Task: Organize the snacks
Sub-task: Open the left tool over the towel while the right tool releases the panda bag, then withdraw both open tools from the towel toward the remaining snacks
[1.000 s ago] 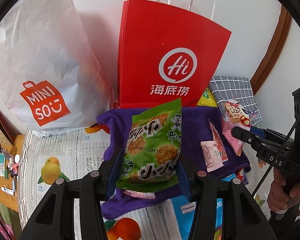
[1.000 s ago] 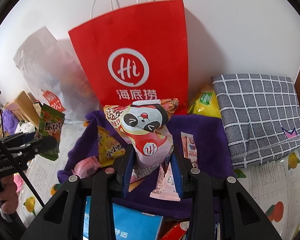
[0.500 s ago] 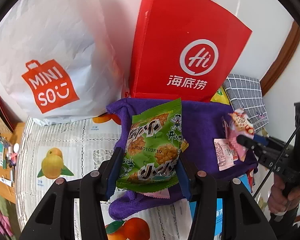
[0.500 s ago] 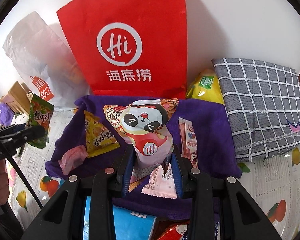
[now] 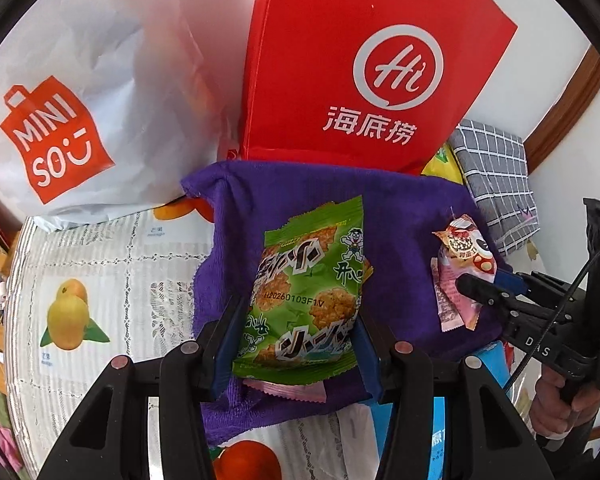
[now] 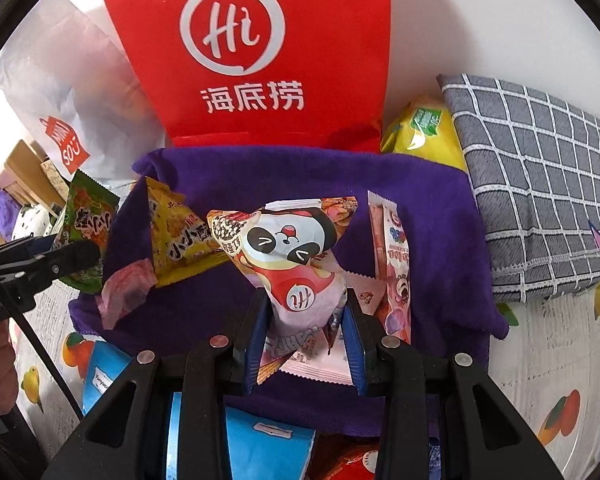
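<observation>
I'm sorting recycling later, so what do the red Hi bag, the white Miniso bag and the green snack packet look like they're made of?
Red bag: stiff matte paper, by its sharp side crease and flat panels.
White bag: thin, slightly translucent plastic or coated paper, finely wrinkled; cannot say which.
Green packet: glossy plastic film with a crimped, serrated seal edge, held in the left gripper.

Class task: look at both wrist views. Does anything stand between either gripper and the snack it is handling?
No. The left gripper already clamps the green packet, and the right gripper clamps the panda packet.
</observation>
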Demonstrator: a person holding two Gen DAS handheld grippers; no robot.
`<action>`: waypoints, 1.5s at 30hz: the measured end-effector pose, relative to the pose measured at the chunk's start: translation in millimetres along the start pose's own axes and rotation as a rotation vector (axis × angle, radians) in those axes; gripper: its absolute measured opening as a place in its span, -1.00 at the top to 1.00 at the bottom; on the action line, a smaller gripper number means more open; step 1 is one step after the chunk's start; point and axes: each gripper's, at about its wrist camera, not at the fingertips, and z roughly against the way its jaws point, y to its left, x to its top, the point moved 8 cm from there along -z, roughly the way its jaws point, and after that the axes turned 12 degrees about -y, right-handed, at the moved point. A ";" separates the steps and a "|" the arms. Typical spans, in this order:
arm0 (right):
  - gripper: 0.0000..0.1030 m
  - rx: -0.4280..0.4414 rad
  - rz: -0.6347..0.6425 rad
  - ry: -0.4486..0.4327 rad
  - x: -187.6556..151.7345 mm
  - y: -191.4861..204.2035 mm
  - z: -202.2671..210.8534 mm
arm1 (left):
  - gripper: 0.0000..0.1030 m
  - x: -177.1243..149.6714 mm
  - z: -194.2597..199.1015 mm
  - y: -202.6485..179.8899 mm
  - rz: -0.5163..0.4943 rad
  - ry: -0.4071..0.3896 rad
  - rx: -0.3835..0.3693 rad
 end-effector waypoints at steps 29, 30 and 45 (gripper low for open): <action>0.03 0.082 0.057 -0.133 22.7 30.6 47.4 | -0.30 -6.1 -16.7 -12.9 0.032 0.062 -0.072; -0.01 0.075 0.058 -0.149 24.5 31.1 52.9 | -0.40 -4.3 -13.2 -15.4 0.031 0.048 -0.083; -0.21 -0.050 -0.075 -0.209 -12.0 -1.2 118.9 | -0.52 -9.5 59.7 -38.0 -0.032 -0.038 -0.084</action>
